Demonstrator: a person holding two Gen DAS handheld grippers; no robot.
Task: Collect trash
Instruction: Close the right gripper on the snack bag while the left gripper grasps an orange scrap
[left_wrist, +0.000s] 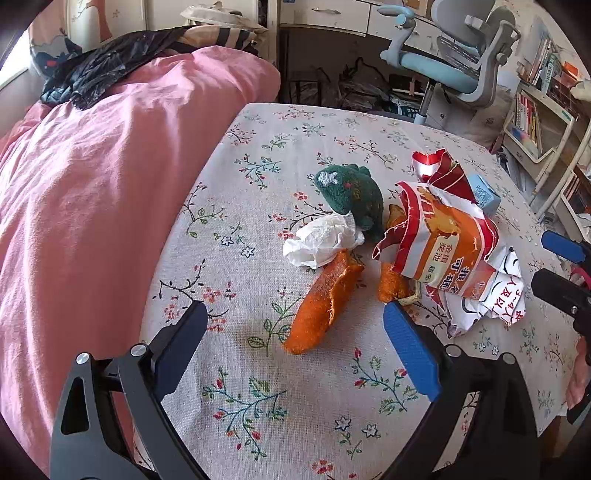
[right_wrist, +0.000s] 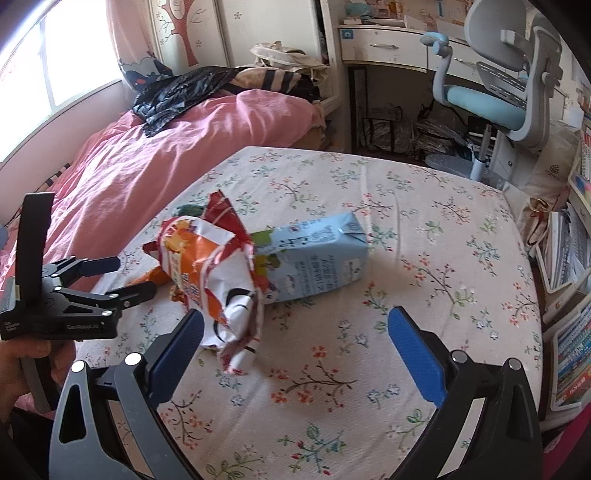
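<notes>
Both hand-held grippers, left (left_wrist: 295, 325) and right (right_wrist: 295, 328), hover spread apart and empty over the floral tabletop (left_wrist: 258, 406), where a crumpled snack bag (right_wrist: 214, 273) overlaps a milk carton (right_wrist: 317, 258), risking snagging both.

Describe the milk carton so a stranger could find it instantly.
Start at the floral tablecloth beside the pink bed. In the trash pile at its middle, the light blue carton lies on its side behind the torn orange snack bag. It is the only boxy, rigid item there.

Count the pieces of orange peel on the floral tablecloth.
2 show clearly: a long peel below the tissue, another under the snack bag. More may be hidden.
</notes>
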